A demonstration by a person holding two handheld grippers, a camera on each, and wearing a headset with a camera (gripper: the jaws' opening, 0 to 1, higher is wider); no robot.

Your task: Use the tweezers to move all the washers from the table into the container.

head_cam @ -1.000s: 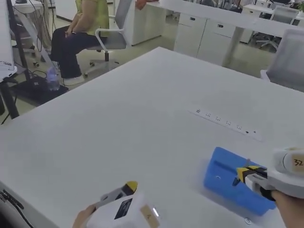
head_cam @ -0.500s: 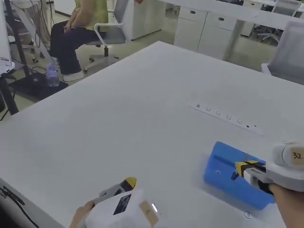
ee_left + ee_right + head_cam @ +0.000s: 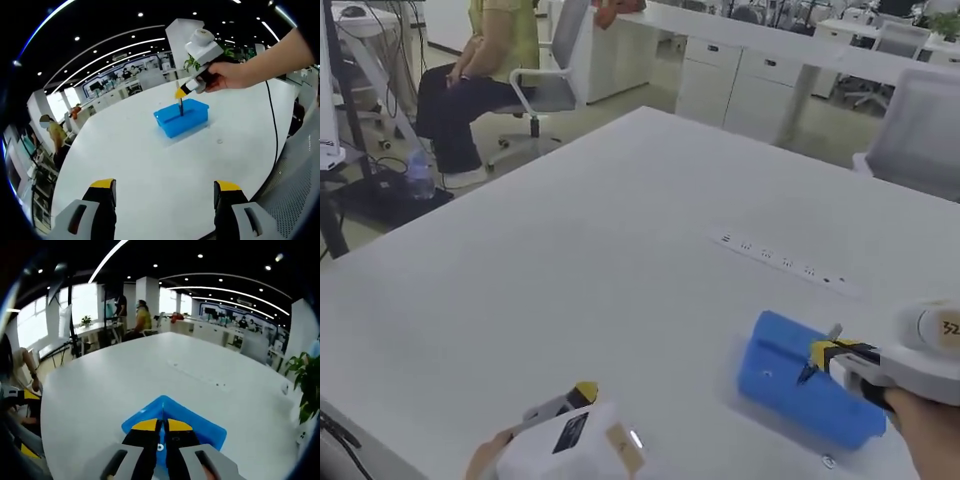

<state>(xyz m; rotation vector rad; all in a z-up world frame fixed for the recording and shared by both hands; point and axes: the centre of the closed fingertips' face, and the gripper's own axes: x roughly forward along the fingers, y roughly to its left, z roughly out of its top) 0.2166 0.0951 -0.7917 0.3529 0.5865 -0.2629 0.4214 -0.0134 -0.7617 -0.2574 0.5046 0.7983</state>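
Blue plastic marks the container, which sits on the white table with its long side running from 10 to 4 o'clock in the head view. The right gripper hangs over its 3 o'clock end. Its yellow-tipped jaws are pressed together on the tweezers. In the left gripper view these stand nearly upright, tips down inside the container's walls. Whether the tips carry anything is too small to tell.

One washer lies flat on the table just outside the container's near wall, at about 6 o'clock from the right gripper's tip in the head view. It is apart from the wall, not touching it. The next pick likely turns on this: the tweezers must rise clear of the wall, then travel toward 6 o'clock and drop onto the ring. The right gripper is much the nearer of the two, and it alone holds the tool.

Its pose is level, pointing toward 9 o'clock across the container, with the hand behind it at the frame's right edge.

The left gripper rests low, well apart at 8 o'clock from the container. Its jaws are spread wide with nothing between them, and they point toward the container across bare table.
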